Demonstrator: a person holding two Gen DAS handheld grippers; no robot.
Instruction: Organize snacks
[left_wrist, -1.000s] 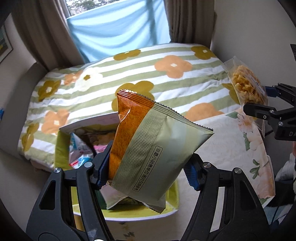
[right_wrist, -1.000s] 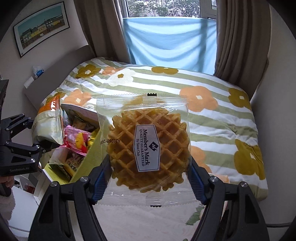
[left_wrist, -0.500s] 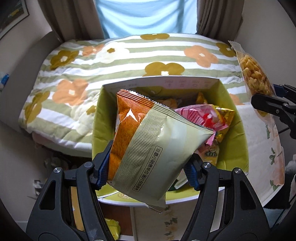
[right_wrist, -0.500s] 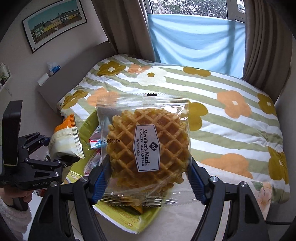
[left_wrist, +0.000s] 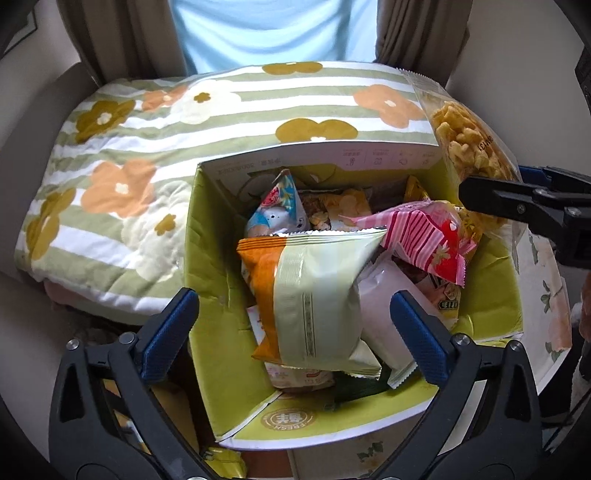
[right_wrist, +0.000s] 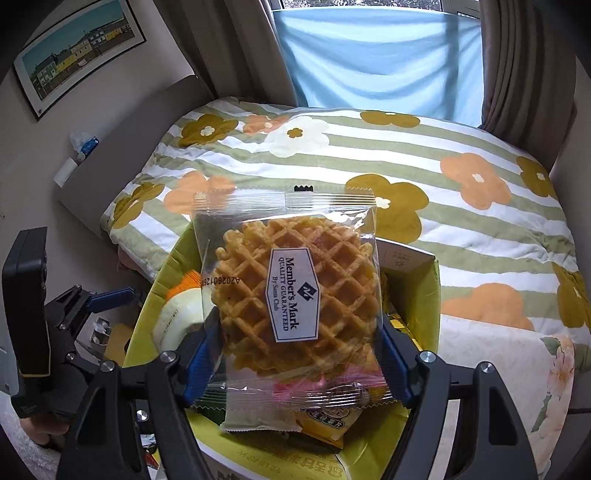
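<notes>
The left claw is hanging released over one orange-and-green snack bag lying in the green box. The right claw is clenching one waffle packet above that box, hiding several snacks beneath.

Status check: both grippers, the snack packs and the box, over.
Left gripper open, orange-green pack lying in box. Right gripper shut on waffle pack, above box. Nothing blocking.
</notes>
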